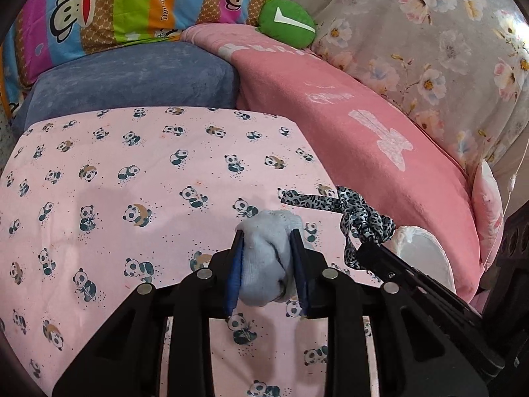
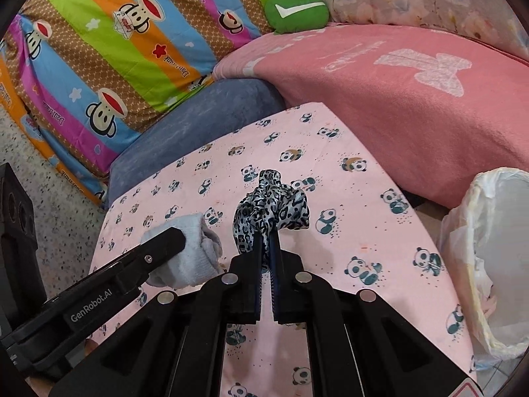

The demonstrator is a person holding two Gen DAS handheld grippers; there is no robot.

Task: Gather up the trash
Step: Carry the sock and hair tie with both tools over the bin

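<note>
My left gripper [image 1: 266,231] is shut on a balled pale blue sock [image 1: 269,264], held above the pink panda-print cloth [image 1: 132,182]. My right gripper [image 2: 266,228] is shut on a knotted leopard-print ribbon [image 2: 271,205], also lifted over the cloth. In the left wrist view the ribbon [image 1: 360,213] hangs from the right gripper's tip at the right. In the right wrist view the sock [image 2: 188,251] sits in the left gripper at the lower left. A bin lined with a white bag [image 2: 496,258] stands at the right, beside the cloth.
A pink blanket [image 2: 396,106] lies behind the cloth, a blue cushion [image 1: 132,79] at the far left. A striped monkey-print pillow [image 2: 115,49], a green round cushion [image 2: 297,11] and a floral quilt [image 1: 429,49] fill the back. A black object [image 2: 16,231] stands on the speckled floor.
</note>
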